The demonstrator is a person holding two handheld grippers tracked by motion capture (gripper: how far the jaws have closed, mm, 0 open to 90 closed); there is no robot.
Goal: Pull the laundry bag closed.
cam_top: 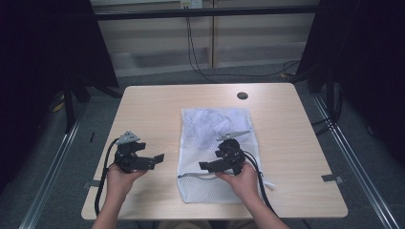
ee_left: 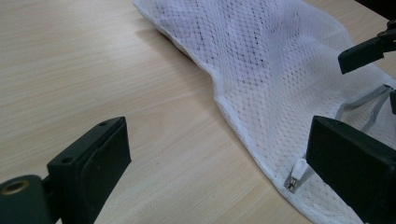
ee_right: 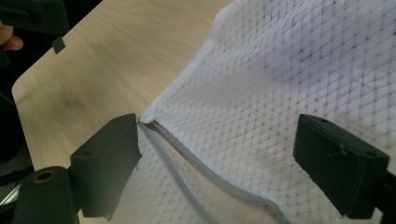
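The white mesh laundry bag (cam_top: 216, 152) lies flat on the table (cam_top: 153, 109), directly under the right tongs (cam_top: 206, 166) and just to the right of the left tongs (cam_top: 160, 157). The right tongs stand apart above the bag's near end, their jaws straddling the grey zipper (ee_right: 187, 163) with nothing pinched between them. The left tongs also stand apart, hovering over bare wood just beside the bag's hemmed edge, with the metal zipper pull (ee_left: 295, 176) close ahead of one jaw.

The likely trouble is a missed grip. The mesh is thin and limp, so closing the right tongs could catch only the top layer, or both layers at once, and bunch the fabric instead of holding the zipper tape. The pull is small and lies flat, so the left tongs could slide past it or drag the whole bag across the table, since nothing anchors it.

Counted: one laundry bag, one zipper with one pull, two tongs, one table, and one dark round grommet (cam_top: 242, 95) at the table's far edge.
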